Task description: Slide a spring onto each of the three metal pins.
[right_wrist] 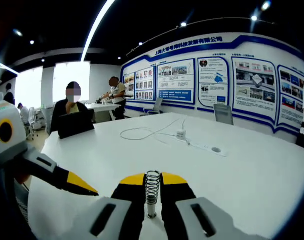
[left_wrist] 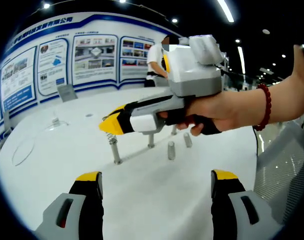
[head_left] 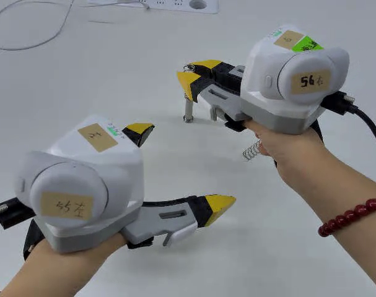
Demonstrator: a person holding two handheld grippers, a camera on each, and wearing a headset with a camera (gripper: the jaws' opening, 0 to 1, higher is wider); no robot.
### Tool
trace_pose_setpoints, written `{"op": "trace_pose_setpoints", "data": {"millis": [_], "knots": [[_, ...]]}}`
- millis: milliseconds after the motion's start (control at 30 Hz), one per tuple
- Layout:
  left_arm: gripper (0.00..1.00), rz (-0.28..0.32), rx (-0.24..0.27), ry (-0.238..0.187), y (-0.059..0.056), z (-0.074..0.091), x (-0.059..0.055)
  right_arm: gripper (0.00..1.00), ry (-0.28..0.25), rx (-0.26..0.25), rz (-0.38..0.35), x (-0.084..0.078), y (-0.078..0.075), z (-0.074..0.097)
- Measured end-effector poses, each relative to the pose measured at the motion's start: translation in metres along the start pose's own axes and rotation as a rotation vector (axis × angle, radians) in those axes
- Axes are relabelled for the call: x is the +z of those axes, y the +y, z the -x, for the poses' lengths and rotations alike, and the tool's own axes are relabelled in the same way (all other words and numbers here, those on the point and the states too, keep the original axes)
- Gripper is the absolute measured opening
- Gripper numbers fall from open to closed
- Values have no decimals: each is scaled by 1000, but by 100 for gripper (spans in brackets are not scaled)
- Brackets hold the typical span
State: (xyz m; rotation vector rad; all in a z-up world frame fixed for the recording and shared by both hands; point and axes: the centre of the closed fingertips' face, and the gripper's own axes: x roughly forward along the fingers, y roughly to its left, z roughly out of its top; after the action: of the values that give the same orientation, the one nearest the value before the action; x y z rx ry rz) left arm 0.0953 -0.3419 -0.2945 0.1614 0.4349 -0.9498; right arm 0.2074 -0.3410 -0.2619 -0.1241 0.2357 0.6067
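1. At the far side of the white table [head_left: 64, 80], the right gripper [head_left: 196, 73] pinches a spring [right_wrist: 152, 189] between its closed-in jaws, directly above an upright metal pin [head_left: 188, 112].
2. Spring and pin share one vertical long axis, so the coming move is probably straight down. Whether the coil's lower end has caught the pin's tip is hard to tell.
3. The left gripper [left_wrist: 157, 177] hovers nearer the person, jaws spread wide and holding nothing, well apart from the pin. The right gripper is plainly the nearer one.
4. A second spring [head_left: 252, 150] lies on its side just beside the right hand [head_left: 280, 145].
5. More short uprights [left_wrist: 171, 150] stand behind the pin. They are too small to tell bare from loaded, and in the head view the right gripper partly covers them.
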Motion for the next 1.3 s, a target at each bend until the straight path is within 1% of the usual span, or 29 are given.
{"op": "trace_pose_setpoints", "data": {"millis": [233, 400, 600, 700, 900, 1167, 1300], "knots": [[91, 2, 6, 4, 1, 1, -1, 12, 23, -6, -3, -9, -1, -1], [91, 2, 11, 7, 3, 1, -2, 12, 50, -14, -14, -17, -3, -3], [90, 0, 9, 12, 2, 1, -3, 12, 75, -16, -52, -28, -3, -5], [90, 1, 11, 8, 3, 1, -2, 12, 82, -17, -65, -32, -2, -6], [90, 0, 14, 10, 4, 2, -2, 12, 104, -13, -77, -41, 0, -6], [90, 5, 13, 9, 4, 2, -2, 12, 129, -16, -99, -47, -1, -5], [90, 4, 11, 8, 3, 2, -2, 12, 129, -16, -112, -47, -1, -5]]}}
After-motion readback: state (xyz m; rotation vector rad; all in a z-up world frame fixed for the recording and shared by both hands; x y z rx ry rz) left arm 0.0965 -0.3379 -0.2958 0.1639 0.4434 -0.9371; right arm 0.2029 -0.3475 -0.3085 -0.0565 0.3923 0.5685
